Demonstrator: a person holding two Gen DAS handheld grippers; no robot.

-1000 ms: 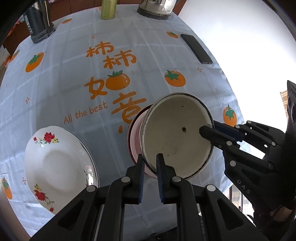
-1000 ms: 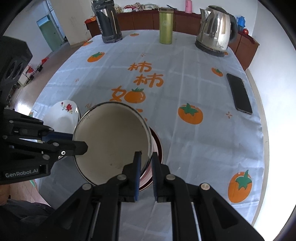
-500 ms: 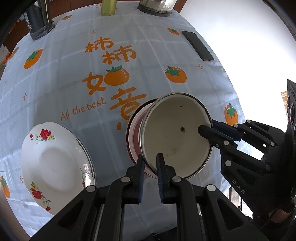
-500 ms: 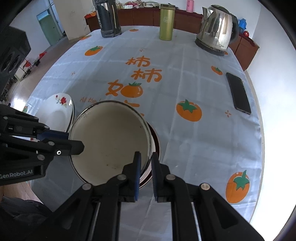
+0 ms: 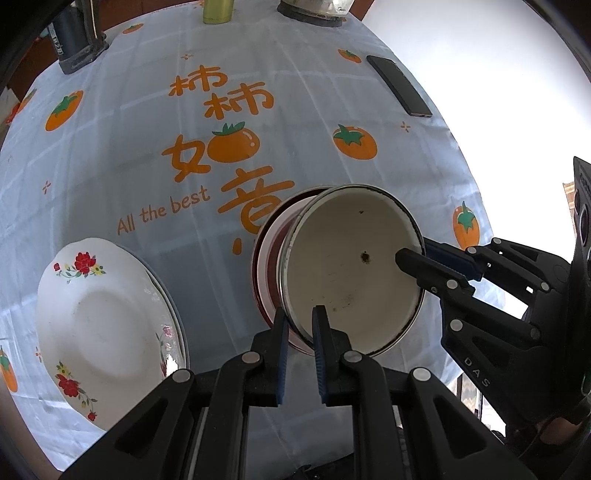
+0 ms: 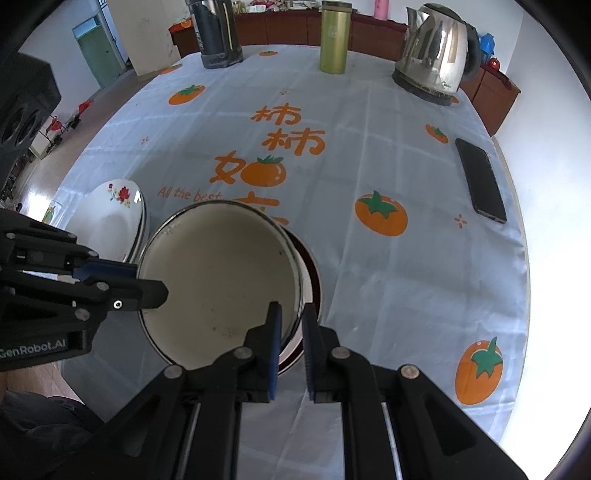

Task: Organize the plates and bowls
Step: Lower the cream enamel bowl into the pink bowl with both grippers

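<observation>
A cream enamel bowl (image 5: 351, 273) with a dark rim hangs above a red and white bowl (image 5: 267, 266) that stands on the tablecloth. My left gripper (image 5: 300, 314) is shut on the cream bowl's near rim. My right gripper (image 6: 291, 310) is shut on its opposite rim, and shows in the left wrist view (image 5: 413, 251). The cream bowl (image 6: 218, 280) hides most of the red bowl (image 6: 312, 284). White flowered plates (image 5: 99, 317) lie stacked to the left, also seen in the right wrist view (image 6: 114, 218).
A black phone (image 6: 480, 181) lies near the table's right edge. A steel kettle (image 6: 436, 66), a green flask (image 6: 334, 37) and a dark thermos (image 6: 218, 33) stand at the far side. The tablecloth (image 6: 369, 147) carries orange persimmon prints.
Both grippers keep their hold on the cream bowl and have carried it a little lower over the red bowl. The plates have not moved.
</observation>
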